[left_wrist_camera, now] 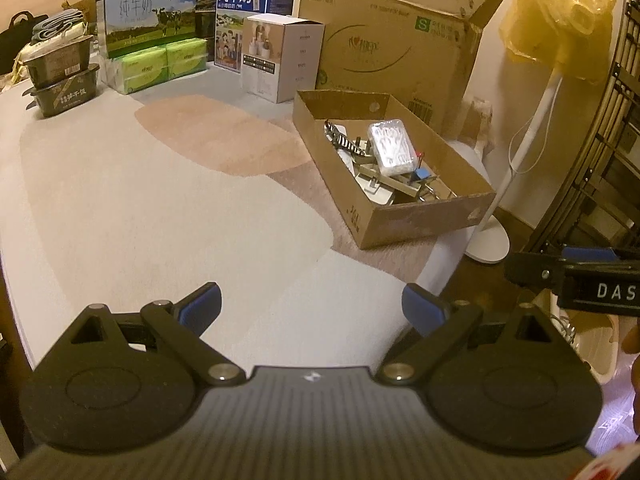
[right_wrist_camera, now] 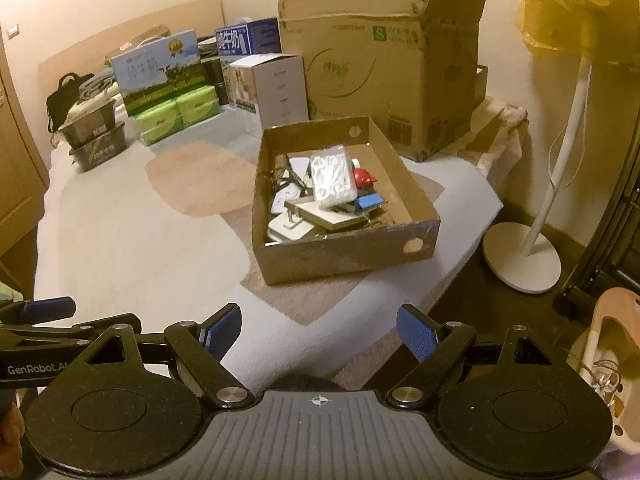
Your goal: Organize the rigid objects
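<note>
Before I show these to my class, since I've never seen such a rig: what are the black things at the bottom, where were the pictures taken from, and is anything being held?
No robot here: a person carries a two-finger gripper in each hand, and each has a camera looking along its fingers. One picture is from the left gripper, the other from the right gripper. The black arms with blue pads are their fingers. Both stand open and hold nothing.

In front lies a bed with a patterned cover. On it sits a shallow box with small things already inside: a clear case, white plugs, a red piece. Behind it stand a big carton, milk cartons and green packs. A white fan stand is on the floor to the right.
</note>
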Action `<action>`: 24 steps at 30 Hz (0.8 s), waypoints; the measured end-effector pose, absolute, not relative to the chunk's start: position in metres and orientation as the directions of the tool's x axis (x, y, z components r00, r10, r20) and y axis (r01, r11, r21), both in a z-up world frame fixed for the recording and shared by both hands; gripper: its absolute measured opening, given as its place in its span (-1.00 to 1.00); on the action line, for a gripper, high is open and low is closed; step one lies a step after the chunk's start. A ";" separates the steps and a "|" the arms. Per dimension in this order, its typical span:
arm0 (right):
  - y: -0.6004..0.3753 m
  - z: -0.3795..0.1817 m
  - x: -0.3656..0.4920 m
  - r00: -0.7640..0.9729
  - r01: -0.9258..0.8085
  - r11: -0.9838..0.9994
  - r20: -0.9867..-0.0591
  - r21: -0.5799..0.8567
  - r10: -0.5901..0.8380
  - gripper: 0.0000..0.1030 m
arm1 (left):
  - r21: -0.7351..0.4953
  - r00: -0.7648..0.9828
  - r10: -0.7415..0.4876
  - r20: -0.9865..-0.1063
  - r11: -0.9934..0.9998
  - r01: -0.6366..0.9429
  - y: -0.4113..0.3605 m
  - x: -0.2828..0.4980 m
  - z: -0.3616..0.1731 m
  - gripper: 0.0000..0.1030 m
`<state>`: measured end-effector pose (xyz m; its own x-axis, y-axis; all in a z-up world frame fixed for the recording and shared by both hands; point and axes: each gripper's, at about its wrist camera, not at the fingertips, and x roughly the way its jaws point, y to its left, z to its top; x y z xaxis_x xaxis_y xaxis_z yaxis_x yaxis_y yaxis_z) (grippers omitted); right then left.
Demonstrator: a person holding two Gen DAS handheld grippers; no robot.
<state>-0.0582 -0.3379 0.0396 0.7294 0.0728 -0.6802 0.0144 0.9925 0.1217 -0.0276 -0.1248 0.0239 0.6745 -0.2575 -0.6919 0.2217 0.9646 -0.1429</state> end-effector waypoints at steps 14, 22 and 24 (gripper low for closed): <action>-0.330 0.031 -0.057 0.709 -0.001 0.995 -0.701 0.102 0.072 0.64 | -0.152 0.665 -0.258 -0.701 0.965 0.215 -0.125 -0.028 0.018 0.87; -0.329 0.028 -0.057 0.702 -0.003 0.995 -0.708 0.099 0.073 0.64 | -0.151 0.666 -0.253 -0.701 0.966 0.209 -0.124 -0.027 0.017 0.88; -0.329 0.028 -0.057 0.703 -0.003 0.995 -0.708 0.098 0.072 0.64 | -0.152 0.665 -0.255 -0.702 0.966 0.210 -0.124 -0.027 0.017 0.88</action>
<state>-0.0574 -0.3288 0.0275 0.7028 0.0717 -0.7077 -0.0027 0.9952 0.0981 -0.0274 -0.1238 0.0168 0.6647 -0.2550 -0.7023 0.2103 0.9658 -0.1516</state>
